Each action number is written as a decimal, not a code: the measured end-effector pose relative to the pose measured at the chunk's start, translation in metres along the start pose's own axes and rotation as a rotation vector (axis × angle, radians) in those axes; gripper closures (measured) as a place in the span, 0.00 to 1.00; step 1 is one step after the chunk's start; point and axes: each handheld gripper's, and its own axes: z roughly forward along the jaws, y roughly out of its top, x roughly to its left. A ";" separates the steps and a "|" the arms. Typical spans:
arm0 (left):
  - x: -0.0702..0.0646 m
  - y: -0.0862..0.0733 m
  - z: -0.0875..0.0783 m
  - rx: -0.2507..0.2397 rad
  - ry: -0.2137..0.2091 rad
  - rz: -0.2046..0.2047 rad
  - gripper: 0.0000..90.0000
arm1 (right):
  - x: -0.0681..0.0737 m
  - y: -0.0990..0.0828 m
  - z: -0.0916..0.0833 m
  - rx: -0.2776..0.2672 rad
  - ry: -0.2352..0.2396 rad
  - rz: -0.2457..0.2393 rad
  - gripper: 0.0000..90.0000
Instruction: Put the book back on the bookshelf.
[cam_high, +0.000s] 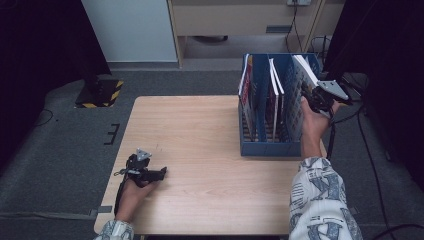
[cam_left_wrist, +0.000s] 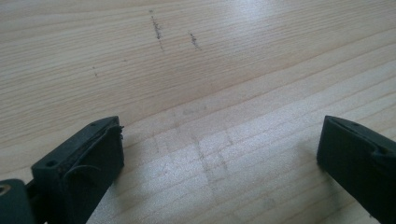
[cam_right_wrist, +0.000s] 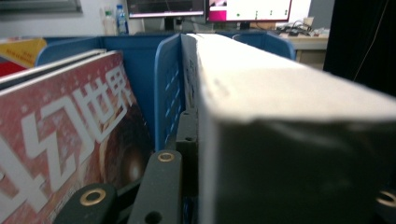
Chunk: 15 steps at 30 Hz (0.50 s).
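The right gripper (cam_high: 320, 100) is clamped on a thick book (cam_right_wrist: 280, 121) at the right end of the blue file rack (cam_high: 270, 147). In the right gripper view the book's pale page edges run between the jaws. One black jaw presses its left side; the other jaw is almost all hidden behind the book. The book's bottom is out of sight inside the rack, so I cannot tell if it touches the floor of its slot. The book leans a little to the right in the high view. Its page block looks matte and a bit rough.

Just beside it stands a blue plastic divider (cam_right_wrist: 168, 88) with little slots cut in it. On the other side of the divider leans a shiny red magazine (cam_right_wrist: 65, 121) with big white letters, cut off by the picture's edge.

The left gripper (cam_left_wrist: 219, 149) lies low over the wooden table (cam_left_wrist: 196, 70), well apart from the rack. Its jaws are spread wide with nothing between them. The wood is pale, with fine straight grain and a few small dark scratches.
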 end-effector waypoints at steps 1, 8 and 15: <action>0.000 0.000 0.000 0.000 0.000 0.000 0.00 | 0.000 0.000 0.001 -0.007 -0.002 -0.006 0.82; 0.000 0.000 0.000 0.001 -0.002 0.000 0.00 | 0.003 -0.007 0.007 0.006 -0.001 -0.045 0.82; 0.000 0.000 0.000 0.001 -0.003 0.000 0.00 | 0.011 -0.012 0.007 0.017 0.029 -0.063 0.81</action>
